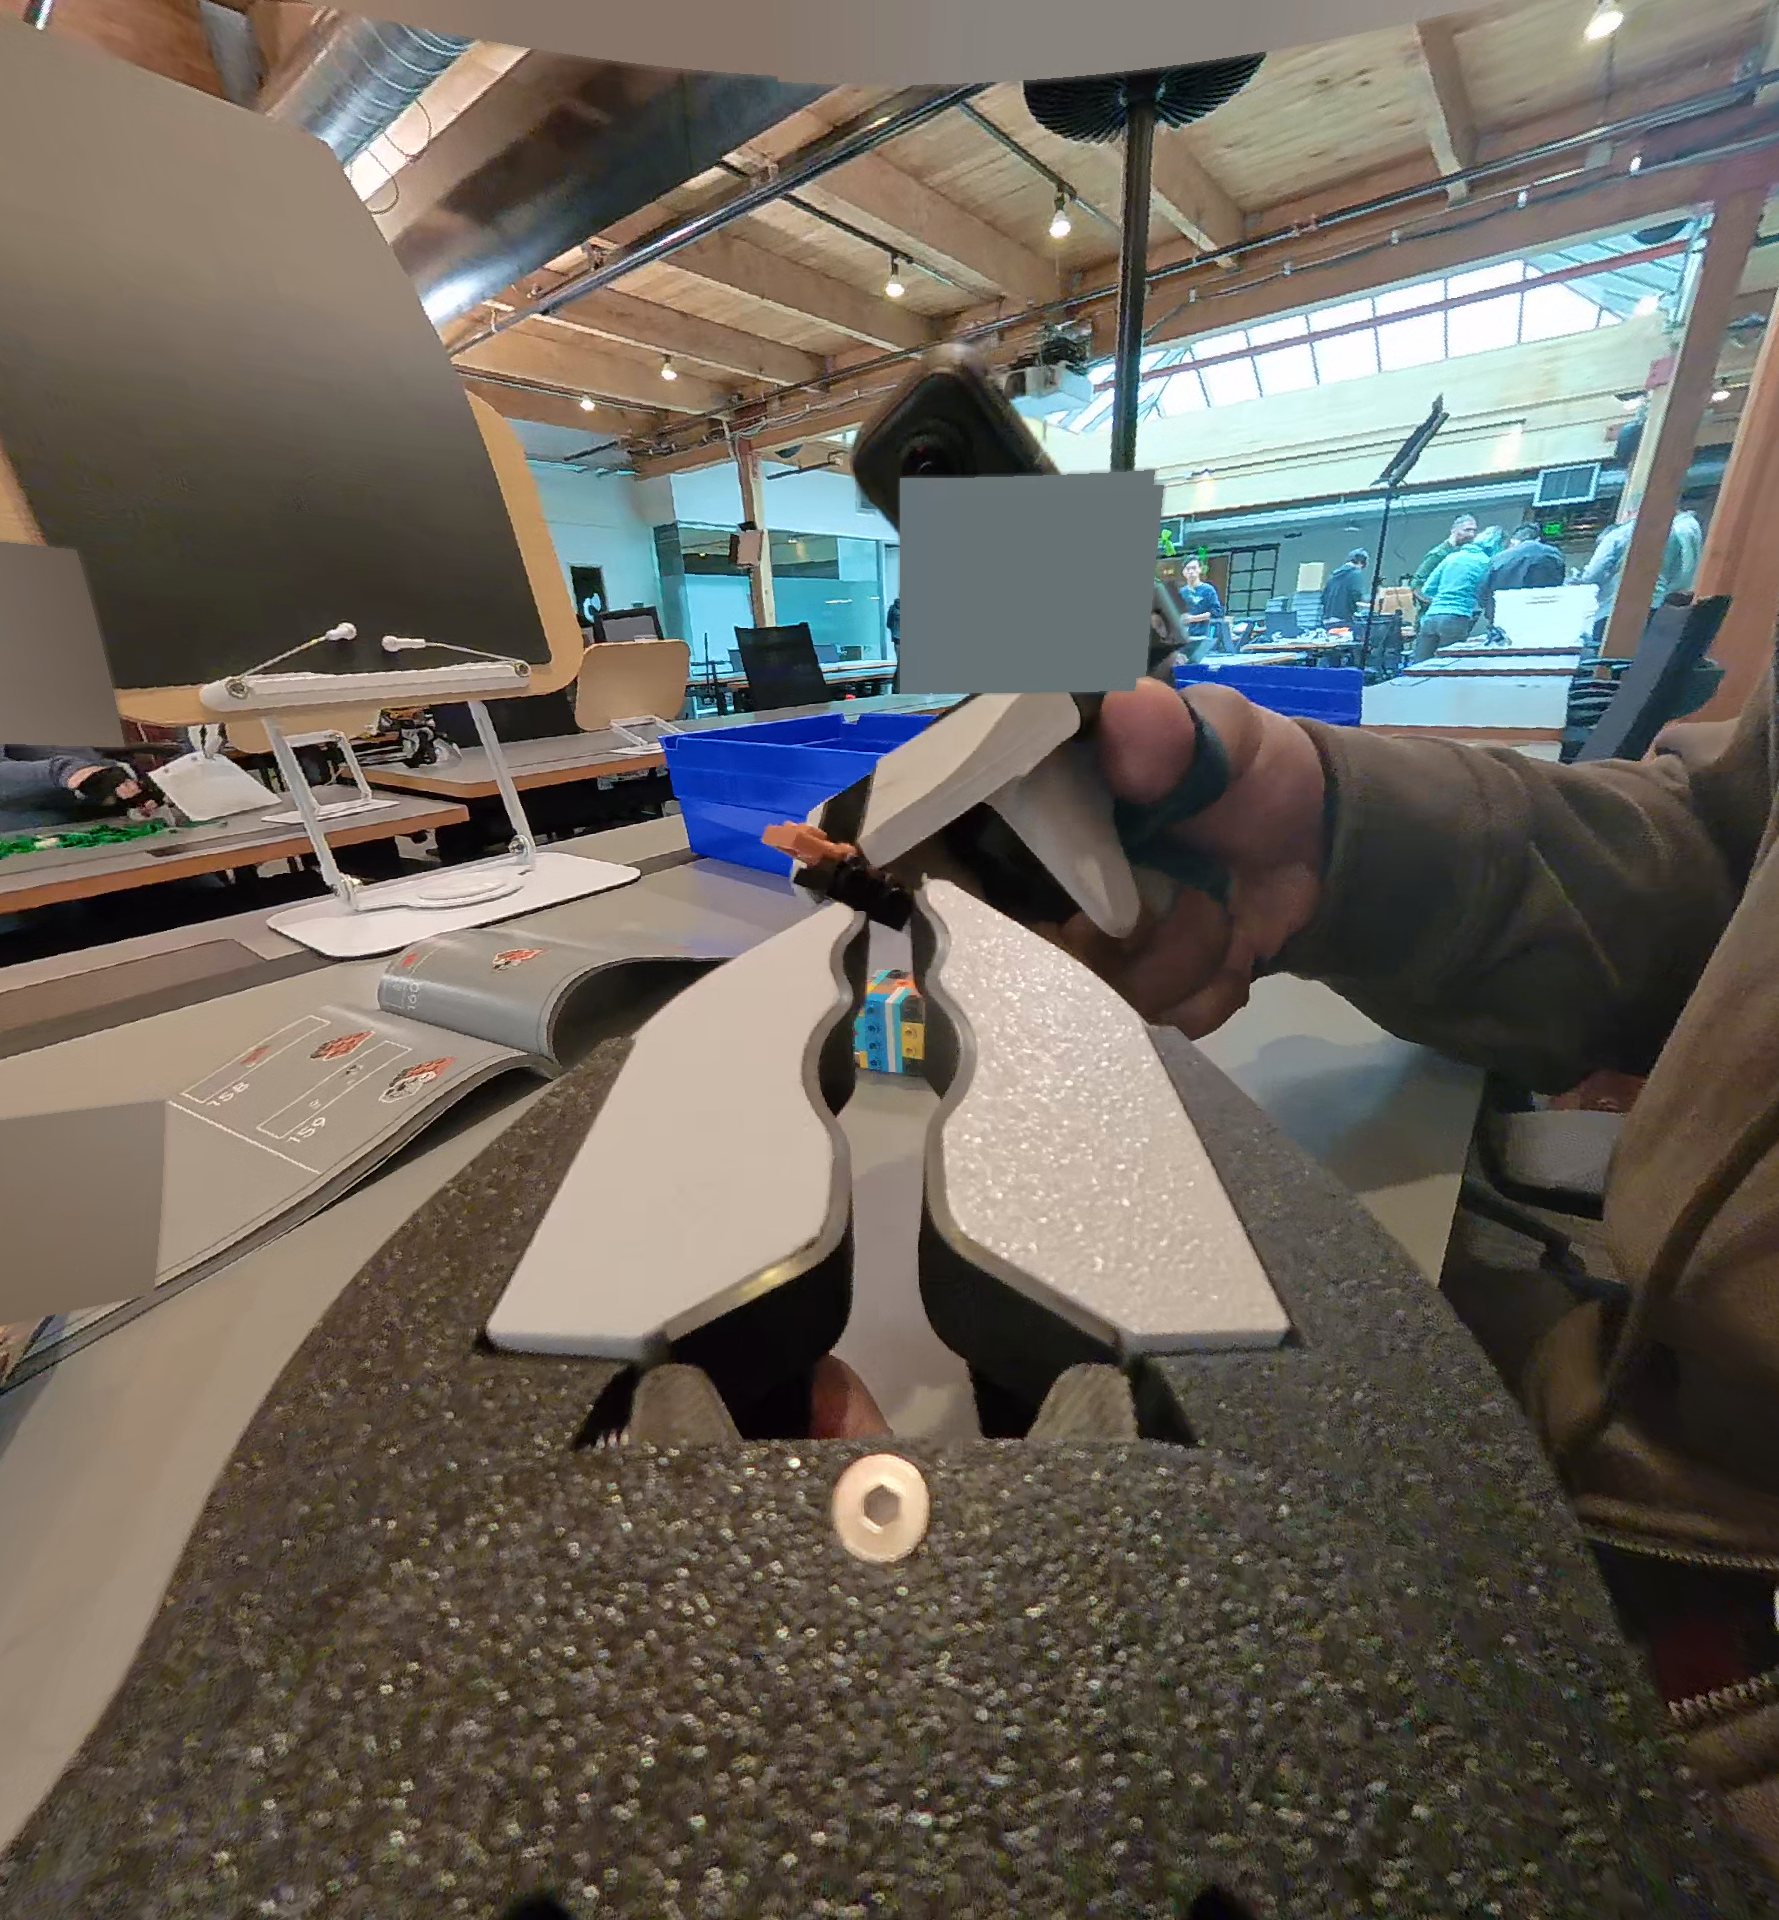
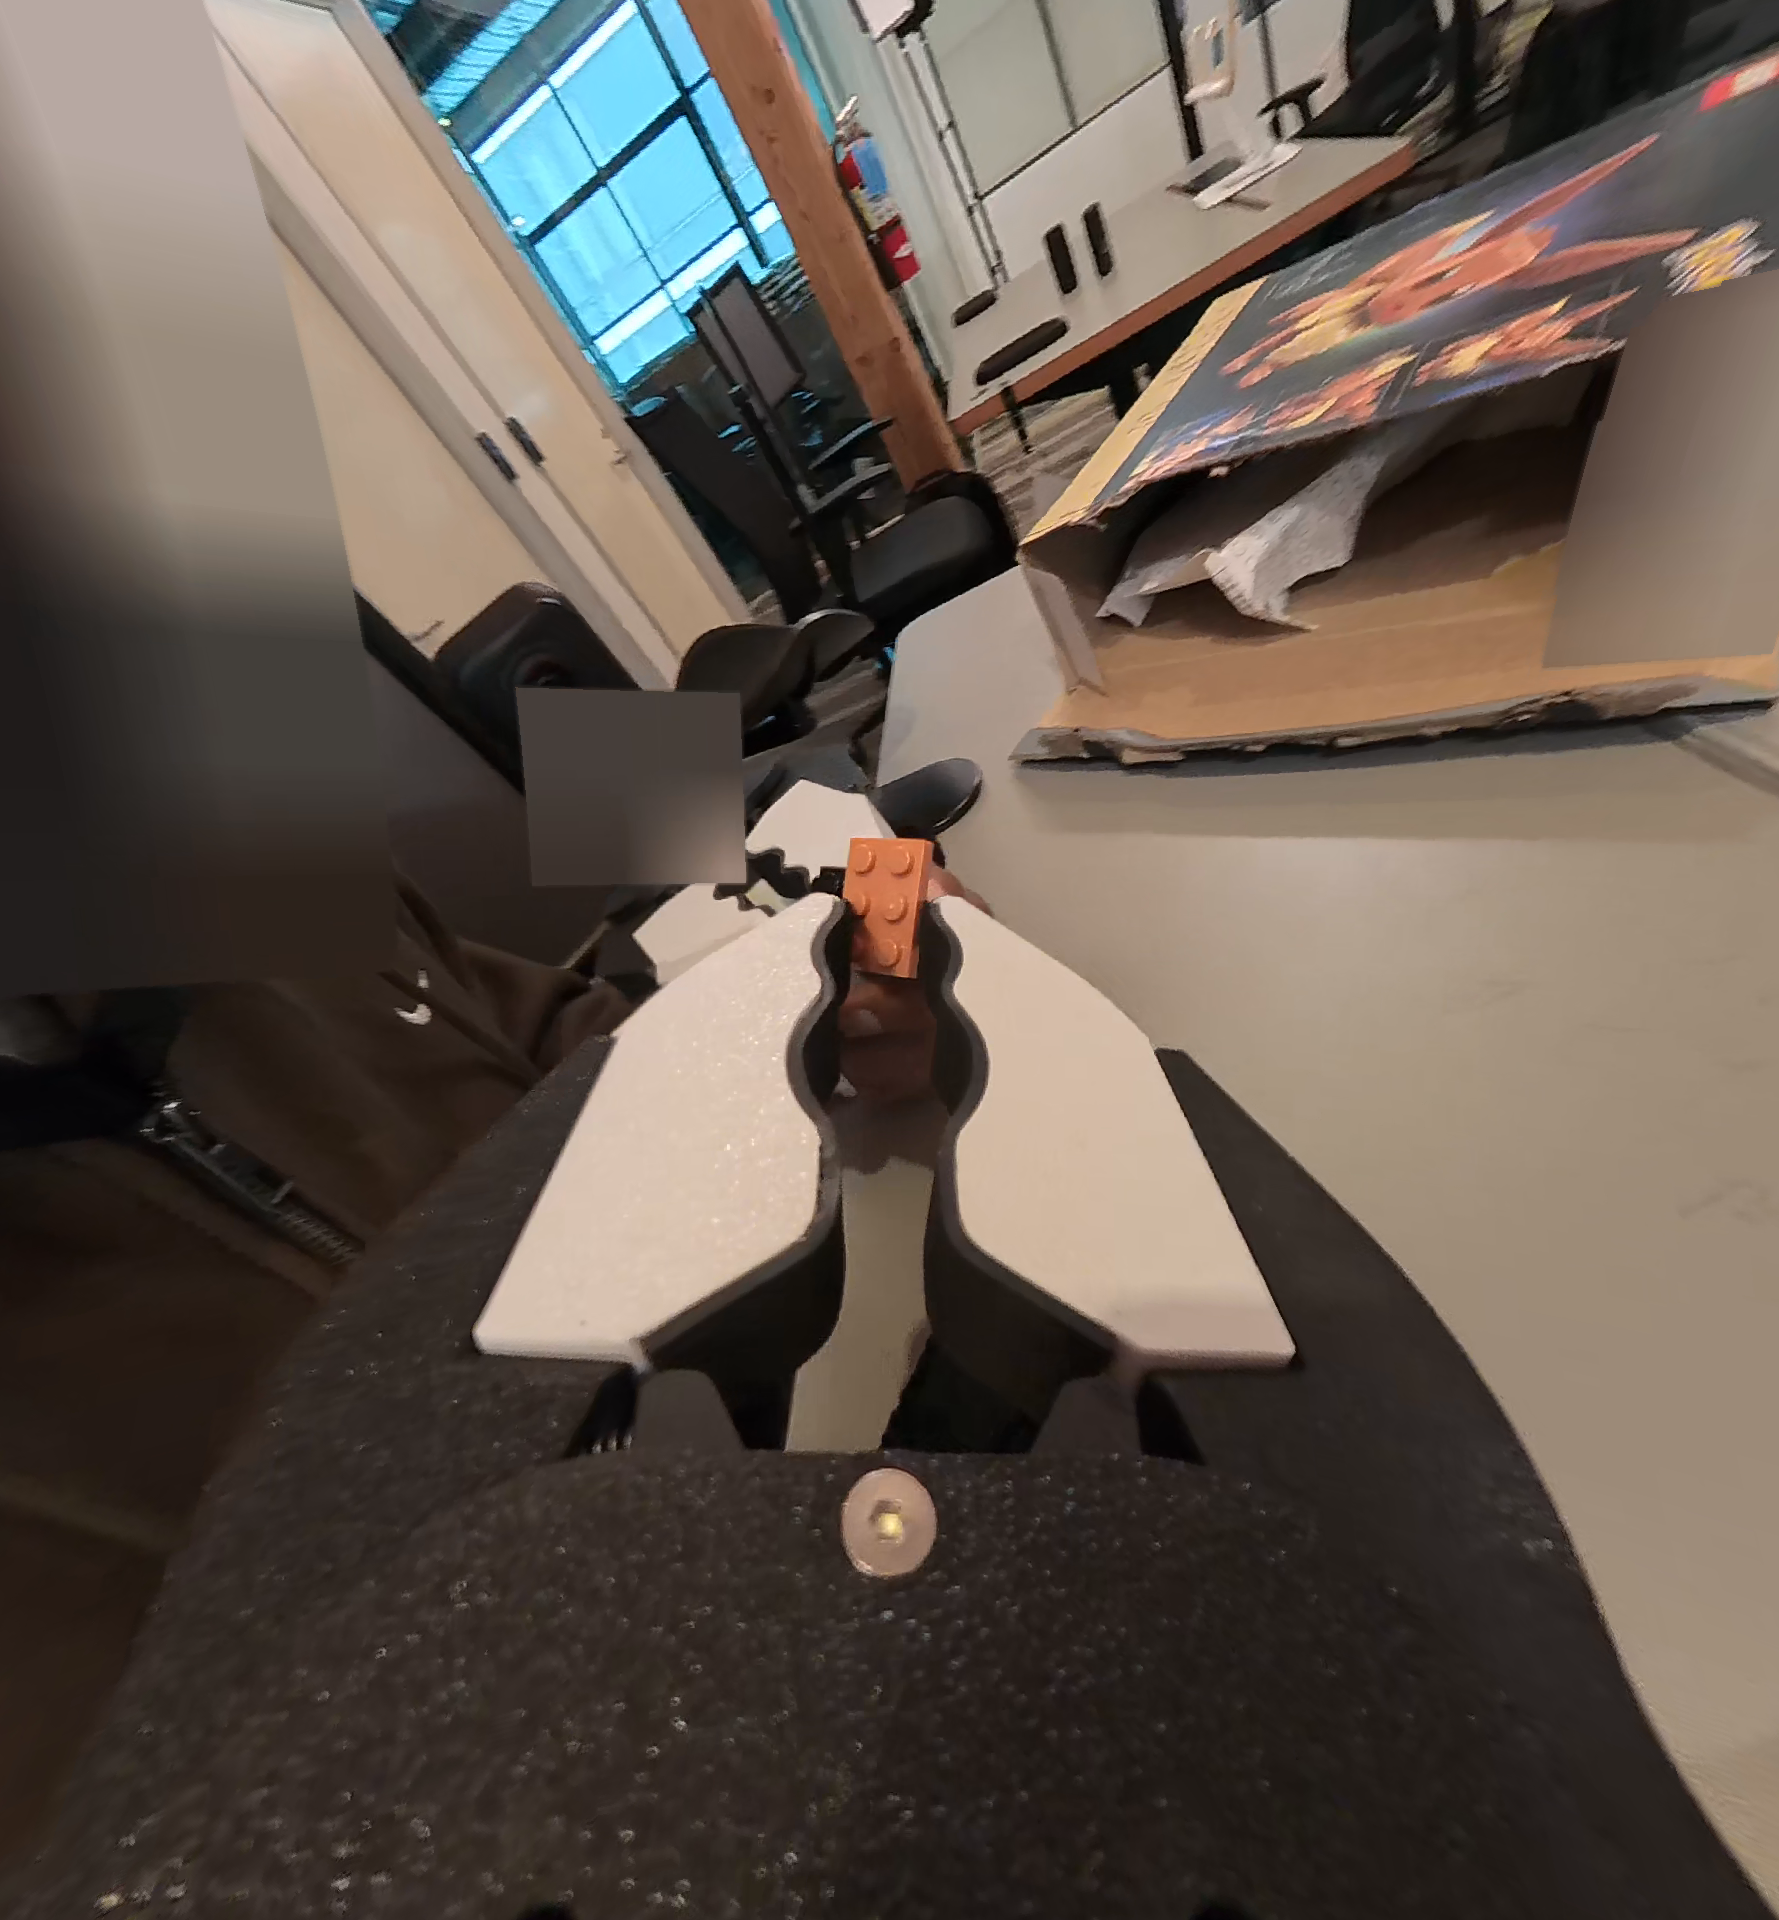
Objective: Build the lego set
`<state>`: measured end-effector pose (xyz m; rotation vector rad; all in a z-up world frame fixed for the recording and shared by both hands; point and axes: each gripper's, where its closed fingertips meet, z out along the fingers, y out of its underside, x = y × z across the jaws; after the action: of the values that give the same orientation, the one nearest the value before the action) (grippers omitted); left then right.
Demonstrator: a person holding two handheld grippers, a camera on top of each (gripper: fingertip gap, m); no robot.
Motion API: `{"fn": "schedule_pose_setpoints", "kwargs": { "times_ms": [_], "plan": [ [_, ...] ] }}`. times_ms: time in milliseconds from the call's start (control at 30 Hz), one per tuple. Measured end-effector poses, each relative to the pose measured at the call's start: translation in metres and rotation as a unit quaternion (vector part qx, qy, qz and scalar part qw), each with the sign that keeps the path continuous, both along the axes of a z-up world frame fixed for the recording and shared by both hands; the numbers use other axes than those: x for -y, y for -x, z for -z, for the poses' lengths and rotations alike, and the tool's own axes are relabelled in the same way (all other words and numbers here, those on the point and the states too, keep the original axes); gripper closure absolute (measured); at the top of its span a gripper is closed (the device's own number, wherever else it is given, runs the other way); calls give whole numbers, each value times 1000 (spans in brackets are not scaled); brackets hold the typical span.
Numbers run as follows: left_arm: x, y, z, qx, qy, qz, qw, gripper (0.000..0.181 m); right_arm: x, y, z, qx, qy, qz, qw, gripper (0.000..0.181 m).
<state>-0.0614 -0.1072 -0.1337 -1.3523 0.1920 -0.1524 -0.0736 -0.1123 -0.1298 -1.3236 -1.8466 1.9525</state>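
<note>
- Our right gripper (image 2: pixel 880 914) has its fingers clenched on an orange plate (image 2: pixel 887 906), studs facing its own camera, pinched near the tips with the upper half standing clear above them;
- Our left gripper (image 1: pixel 890 914) has its fingers closed on a small black piece (image 1: pixel 864 888); in the left wrist view the orange plate (image 1: pixel 800 840) sits just beside that piece, seemingly touching it, held up in the air above the surface (image 1: pixel 85 1475);
- We judge both pieces light, stiff and smooth-sided; a hard plastic plate can slip or twist under a tip pinch, so hold on the long edges, low enough to leave the studs free, and press straight;
- A small multicoloured block assembly (image 1: pixel 890 1023) stands on the surface beyond the left fingers, near the middle; the open instruction booklet (image 1: pixel 345 1070) lies to the left of it, with a white stand (image 1: pixel 417 831) farther back;
- A blue bin (image 1: pixel 760 779) sits at the far side; in the right wrist view the torn cardboard box (image 2: pixel 1384 582) lies far right, well apart from the fingers;
- The near surface around the grippers looks open; the join happens mid-air, so a dropped piece could bounce toward the near edge.
</note>
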Motion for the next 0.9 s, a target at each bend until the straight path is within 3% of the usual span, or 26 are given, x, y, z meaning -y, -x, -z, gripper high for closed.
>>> {"fn": "schedule_pose_setpoints", "kwargs": {
  "times_ms": [67,133,167,233,300,433,900],
  "plan": [
    [0,-6,2,-14,4,11,1000,178,0,-1,0,5,6,-7,1000,169],
    [-4,-34,12,-82,26,57,995,181,6,1,7,19,-5,-16,1000,168],
    [-7,-31,8,-89,9,23,996,181,6,4,13,27,-21,-10,999,168],
    [-13,-27,12,-47,42,25,998,181,-9,13,29,37,-69,43,996,175],
    [-13,-20,10,-25,41,18,999,181,-15,17,25,31,-24,66,997,175],
    [-16,-11,10,10,50,20,998,181,-40,24,40,37,-42,120,991,175],
    [-12,7,-1,63,11,36,997,181,-39,20,66,63,-47,88,993,175]
  ]
}}
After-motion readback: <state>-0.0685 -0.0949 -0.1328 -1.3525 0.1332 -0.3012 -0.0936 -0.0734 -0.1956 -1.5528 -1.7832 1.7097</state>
